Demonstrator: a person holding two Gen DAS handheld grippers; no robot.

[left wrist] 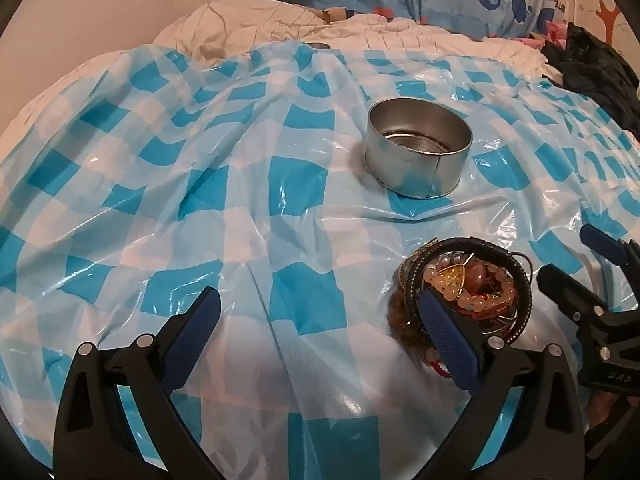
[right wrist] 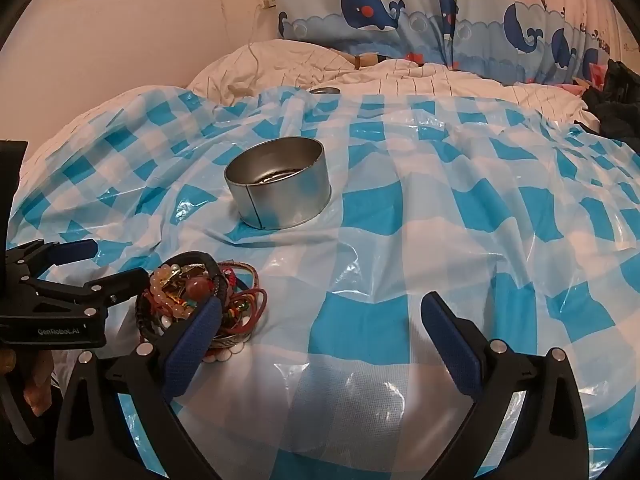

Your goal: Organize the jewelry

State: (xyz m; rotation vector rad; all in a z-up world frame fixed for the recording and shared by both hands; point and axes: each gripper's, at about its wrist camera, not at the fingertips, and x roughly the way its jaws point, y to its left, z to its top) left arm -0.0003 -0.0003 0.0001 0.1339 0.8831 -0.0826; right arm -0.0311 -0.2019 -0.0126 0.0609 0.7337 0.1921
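Observation:
A tangled pile of jewelry [left wrist: 468, 284], with pink bead bracelets, black bands and red cords, lies on the blue-and-white checked plastic sheet [left wrist: 240, 208]; it also shows in the right wrist view [right wrist: 200, 296]. A round silver tin [left wrist: 418, 150], open and seemingly empty, stands behind it, also in the right wrist view [right wrist: 280, 184]. My left gripper [left wrist: 320, 320] is open; its right finger [left wrist: 448, 336] lies at the pile's near left edge. My right gripper [right wrist: 320, 332] is open; its left finger [right wrist: 192, 344] lies at the pile's near right edge. Both hold nothing.
The sheet covers a bed with a white quilt [right wrist: 400, 76] behind. A whale-print curtain [right wrist: 400, 12] hangs at the back. Dark clothing [left wrist: 592, 68] lies at the far right. A small round metal lid [right wrist: 324, 90] sits at the sheet's far edge.

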